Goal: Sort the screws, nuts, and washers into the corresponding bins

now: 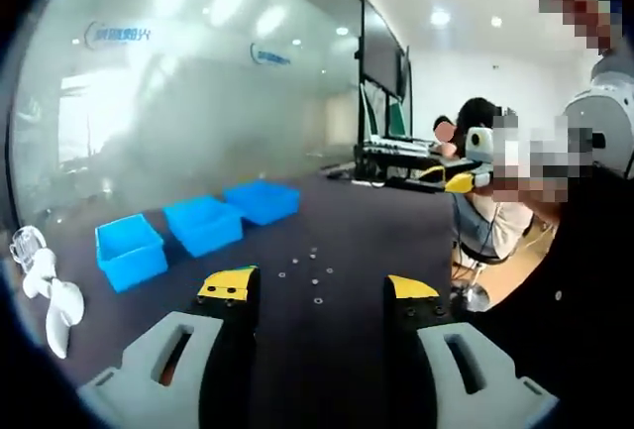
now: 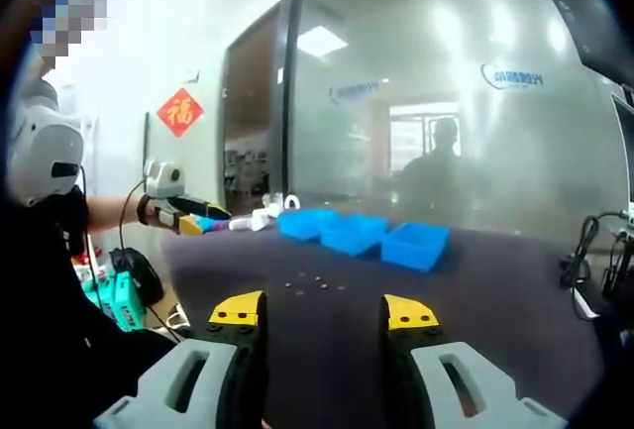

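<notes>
Looking along the left gripper [image 1: 317,295] in the left gripper view, the jaws are seen spread wide with nothing between them, held above the dark table [image 1: 376,221]; no piece has yet been picked, so the task is judged to be at its very start, in the approach to the first pick. The small screws, nuts and washers [image 1: 312,272] lie scattered loose on the table just ahead of the jaw tips, and the three blue bins [image 1: 203,226] stand in a row beyond them to the left, well apart from the scatter. A white object [image 1: 50,290] lies near the left edge of the table, and a seated person [image 1: 475,132] is seen past the far right edge. In the right gripper view, the right gripper [image 2: 322,310] is likewise held with its jaws apart and empty, the same scatter of parts [image 2: 312,280] lying ahead and the bins [image 2: 362,231] further off beside the glass wall [image 2: 446,102]. The left gripper [image 2: 183,216] appears at the left, over the near table edge. The next move is judged to call for a lowering onto one small piece; open table is left around the scatter, though the flat parts may be hard to pinch.
</notes>
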Motion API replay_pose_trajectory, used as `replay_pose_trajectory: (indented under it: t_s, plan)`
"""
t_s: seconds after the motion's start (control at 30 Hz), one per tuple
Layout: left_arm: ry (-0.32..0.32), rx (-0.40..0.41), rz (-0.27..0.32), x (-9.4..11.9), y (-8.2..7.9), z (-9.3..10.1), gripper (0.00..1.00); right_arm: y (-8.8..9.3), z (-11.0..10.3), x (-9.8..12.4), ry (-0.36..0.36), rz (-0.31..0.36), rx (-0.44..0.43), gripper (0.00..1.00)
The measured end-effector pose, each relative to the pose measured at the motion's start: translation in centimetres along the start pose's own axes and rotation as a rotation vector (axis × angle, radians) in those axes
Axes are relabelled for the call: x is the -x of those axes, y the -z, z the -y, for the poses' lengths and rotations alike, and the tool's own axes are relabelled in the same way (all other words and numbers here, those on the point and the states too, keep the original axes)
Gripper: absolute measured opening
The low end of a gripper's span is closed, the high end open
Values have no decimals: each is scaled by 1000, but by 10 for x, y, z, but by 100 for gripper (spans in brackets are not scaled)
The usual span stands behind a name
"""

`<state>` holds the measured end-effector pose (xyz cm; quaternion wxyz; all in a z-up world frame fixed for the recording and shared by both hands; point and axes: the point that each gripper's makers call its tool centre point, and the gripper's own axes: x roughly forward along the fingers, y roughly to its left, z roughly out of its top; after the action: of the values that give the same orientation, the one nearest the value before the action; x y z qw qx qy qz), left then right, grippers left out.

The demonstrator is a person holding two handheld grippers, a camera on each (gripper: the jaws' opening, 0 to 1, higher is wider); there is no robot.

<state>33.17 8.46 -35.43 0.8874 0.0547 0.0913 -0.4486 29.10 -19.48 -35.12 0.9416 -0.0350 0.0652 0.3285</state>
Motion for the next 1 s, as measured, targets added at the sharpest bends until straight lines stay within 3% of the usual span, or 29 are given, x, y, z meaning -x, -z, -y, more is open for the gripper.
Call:
replay_pose_trajectory:
  t_s: [0.43,0.57,0.77,0.87,1.0]
  plan:
    - [32,-19,-74,-15,-5,0,48,5,-2,4,-22,-24,11,41]
    - [86,-10,-148,-26,0,5,48,7,-3,4,-28,-32,17,41]
    - [119,8,-217,-47,2,4,47,11,-5,4,-40,-43,28,41]
    - [141,-9,-282,-60,8,4,47,13,-6,4,-43,-47,28,41]
    - [179,25,-333,-80,13,19,47,16,-4,5,-41,-52,27,41]
